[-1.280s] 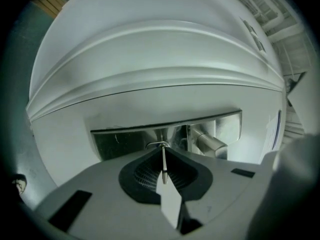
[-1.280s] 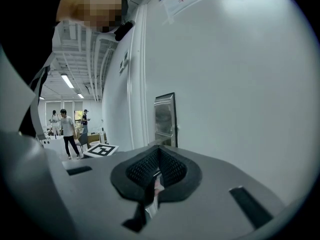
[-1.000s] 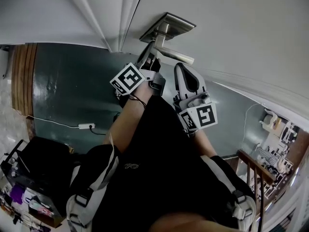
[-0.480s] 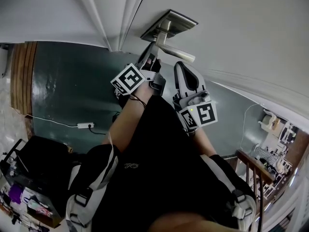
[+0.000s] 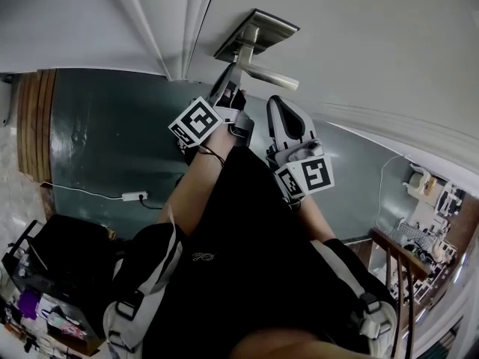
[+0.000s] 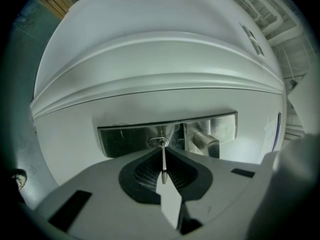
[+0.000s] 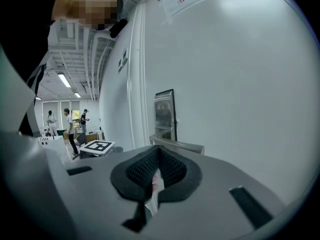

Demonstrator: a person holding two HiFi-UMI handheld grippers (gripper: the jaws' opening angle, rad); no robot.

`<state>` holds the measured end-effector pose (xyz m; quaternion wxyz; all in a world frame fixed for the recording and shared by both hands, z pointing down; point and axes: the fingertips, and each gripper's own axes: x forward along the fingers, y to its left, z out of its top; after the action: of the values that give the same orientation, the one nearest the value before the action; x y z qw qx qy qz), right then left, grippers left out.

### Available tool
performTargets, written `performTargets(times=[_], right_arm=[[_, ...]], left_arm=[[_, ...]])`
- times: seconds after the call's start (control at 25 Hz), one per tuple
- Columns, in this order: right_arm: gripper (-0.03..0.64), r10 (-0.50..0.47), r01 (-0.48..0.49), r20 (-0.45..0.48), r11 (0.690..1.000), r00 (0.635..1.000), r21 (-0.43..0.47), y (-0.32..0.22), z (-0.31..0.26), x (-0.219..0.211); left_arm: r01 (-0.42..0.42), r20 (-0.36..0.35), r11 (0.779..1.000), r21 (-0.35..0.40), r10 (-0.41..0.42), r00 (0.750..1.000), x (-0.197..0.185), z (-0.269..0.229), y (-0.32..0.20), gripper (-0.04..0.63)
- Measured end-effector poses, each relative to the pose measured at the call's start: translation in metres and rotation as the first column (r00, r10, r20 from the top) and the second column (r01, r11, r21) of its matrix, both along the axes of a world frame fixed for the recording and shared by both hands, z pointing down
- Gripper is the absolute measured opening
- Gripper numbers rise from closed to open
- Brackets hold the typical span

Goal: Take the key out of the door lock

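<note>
A silver lock plate point(image 6: 125, 140) sits on the white door point(image 5: 359, 43), with a lever handle point(image 6: 205, 141) at its right. A thin metal key point(image 6: 163, 160) sticks out of the keyhole point(image 6: 159, 142). My left gripper point(image 6: 163, 170) is shut on the key, its tips close to the plate. In the head view the left gripper point(image 5: 230, 81) reaches up to the lock plate point(image 5: 257, 30) under the lever handle point(image 5: 271, 74). My right gripper point(image 5: 279, 105) hovers just right of it, shut on nothing, and in the right gripper view its jaws point(image 7: 158, 153) meet beside the plate point(image 7: 164, 115).
The door frame point(image 5: 176, 28) runs left of the lock. A dark green floor point(image 5: 105, 133) carries a white power strip point(image 5: 133, 195). A wooden railing point(image 5: 400, 256) is at lower right. People point(image 7: 68, 126) stand far off in the room behind.
</note>
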<state>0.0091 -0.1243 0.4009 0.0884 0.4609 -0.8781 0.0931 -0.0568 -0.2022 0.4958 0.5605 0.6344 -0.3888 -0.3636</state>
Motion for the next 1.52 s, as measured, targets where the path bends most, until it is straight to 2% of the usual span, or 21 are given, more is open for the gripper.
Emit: performTargets(times=[0.16,0.96,1.16,1.52], right_arm=[[0.008,0.003,-0.003,0.003,1.0,1.0,0.0,0.001,0.0,0.001],[0.008,-0.007,0.007,0.006,1.0,1.0,-0.021,0.026,0.008,-0.019],[0.008,-0.019,0.02,0.013,0.999,1.0,-0.028,0.041,0.014,-0.021],[0.008,-0.086,0.087,0.051,0.996,0.995,-0.021,0.06,0.01,0.0]], left_arm=[[0.004,-0.012,1.0,0.0,-0.004,1.0,0.001,0.001,0.007,0.035],[-0.036,0.034,0.999,0.003,0.036,0.999,-0.015,-0.003,0.052,0.035],[-0.048,0.061,0.999,0.002,0.048,0.997,-0.017,0.0,0.072,0.035],[0.006,0.134,1.0,-0.004,-0.006,0.991,-0.01,-0.002,0.108,0.035]])
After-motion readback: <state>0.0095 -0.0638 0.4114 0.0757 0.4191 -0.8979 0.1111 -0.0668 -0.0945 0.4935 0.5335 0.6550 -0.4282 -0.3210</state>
